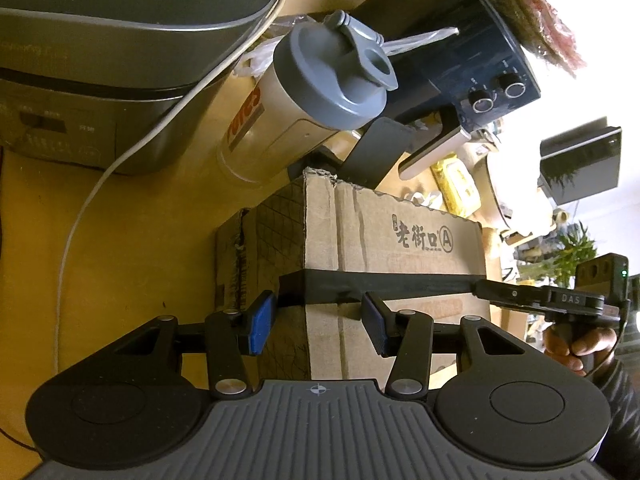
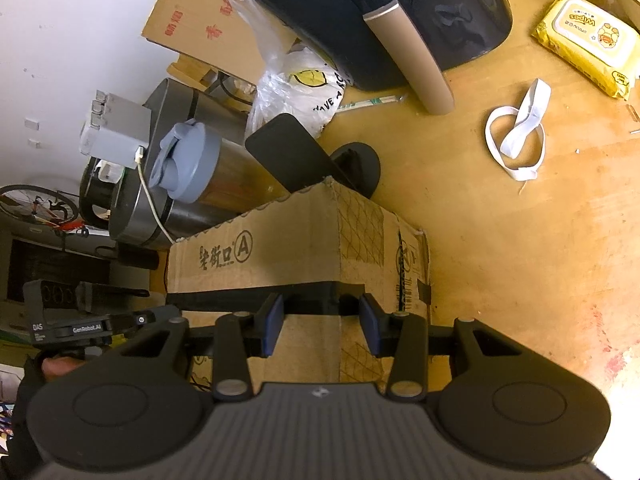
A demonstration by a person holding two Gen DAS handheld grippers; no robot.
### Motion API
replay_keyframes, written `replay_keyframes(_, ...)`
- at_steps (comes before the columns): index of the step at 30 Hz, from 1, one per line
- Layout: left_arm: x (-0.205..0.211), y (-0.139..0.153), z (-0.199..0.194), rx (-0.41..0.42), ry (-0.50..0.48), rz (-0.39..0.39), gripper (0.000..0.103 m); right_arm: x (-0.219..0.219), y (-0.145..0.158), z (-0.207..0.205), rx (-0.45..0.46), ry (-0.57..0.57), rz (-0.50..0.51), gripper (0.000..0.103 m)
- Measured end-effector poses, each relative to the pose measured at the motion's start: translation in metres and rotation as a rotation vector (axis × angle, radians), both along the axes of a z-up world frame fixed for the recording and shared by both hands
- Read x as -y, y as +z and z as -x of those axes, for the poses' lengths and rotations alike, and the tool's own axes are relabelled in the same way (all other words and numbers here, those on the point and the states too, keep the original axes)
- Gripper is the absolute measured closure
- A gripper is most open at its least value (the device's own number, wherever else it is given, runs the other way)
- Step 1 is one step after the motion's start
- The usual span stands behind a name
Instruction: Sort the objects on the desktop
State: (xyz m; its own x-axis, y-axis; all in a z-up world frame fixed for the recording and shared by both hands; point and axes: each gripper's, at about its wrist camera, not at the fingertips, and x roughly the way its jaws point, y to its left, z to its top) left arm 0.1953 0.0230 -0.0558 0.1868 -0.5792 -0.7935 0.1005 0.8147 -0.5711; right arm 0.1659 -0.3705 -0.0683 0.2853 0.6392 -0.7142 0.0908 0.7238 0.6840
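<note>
**Both grippers poised at one corner of the cardboard box**

In the left wrist view, the left gripper (image 1: 318, 322) sits at 6 o'clock with its blue-padded jaws spread wide, straddling a vertical corner edge of the cardboard box (image 1: 384, 240) without visibly clamping it. A black band (image 1: 380, 286) crosses the box just beyond the pads. At 3 o'clock the right gripper (image 1: 560, 300) reaches in toward the band's end, a hand (image 1: 576, 346) beneath it.

In the right wrist view, the right gripper (image 2: 322, 322) likewise has its jaws spread, one pad on either side of the box's corner; whether they touch the cardboard cannot be told.

Beyond the box, toward 12 o'clock in the left view, stands a shaker bottle (image 1: 304, 108) with a grey flip lid, and a black phone stand (image 1: 380, 150) just beside it. At 10 o'clock is a grey appliance (image 1: 108, 80) with a white cable (image 1: 120, 160) trailing over it; at 1 o'clock, a dark air fryer (image 1: 460, 52).

On the wooden desk (image 2: 500, 240) in the right view, at 2 o'clock, lie a white strap (image 2: 516, 132) and, farther off, a yellow pack of wipes (image 2: 588, 44).
</note>
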Motion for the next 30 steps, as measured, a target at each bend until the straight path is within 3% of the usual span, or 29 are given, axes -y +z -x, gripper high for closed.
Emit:
replay_keyframes(20, -0.0012, -0.0001, 0.0018, 0.011, 0.010, -0.005, 0.057, 0.0005, -0.0005, -0.0024, 0.001, 0.007, -0.002, 0.064)
replay_keyframes(22, -0.0009, -0.0001, 0.0024, 0.012, 0.010, 0.000, 0.054, 0.0005, -0.0003, -0.0023, 0.002, 0.005, -0.006, 0.056)
replay_keyframes(23, 0.0004, -0.0001, 0.0023, 0.011, 0.007, 0.004, 0.051, 0.0008, -0.0006, -0.0022, 0.002, -0.005, -0.015, 0.028)
replay_keyframes(24, 0.0017, -0.0001, 0.0023, 0.010, 0.003, 0.008, 0.039, 0.0012, -0.0012, -0.0017, 0.004, -0.018, -0.033, 0.004)
replay_keyframes(25, 0.0030, 0.0001, 0.0024, 0.010, -0.001, 0.010, 0.019, 0.0019, -0.0003, -0.0001, 0.019, -0.037, -0.041, 0.000)
replay_keyframes(26, 0.0042, 0.0011, 0.0030, 0.013, -0.003, 0.005, 0.012, 0.0023, 0.0005, 0.0011, 0.031, -0.052, -0.048, 0.000)
replay_keyframes(30, 0.0054, 0.0060, 0.0050, 0.039, 0.002, -0.013, 0.007, 0.0014, 0.0010, 0.0014, 0.028, -0.049, -0.034, 0.000)
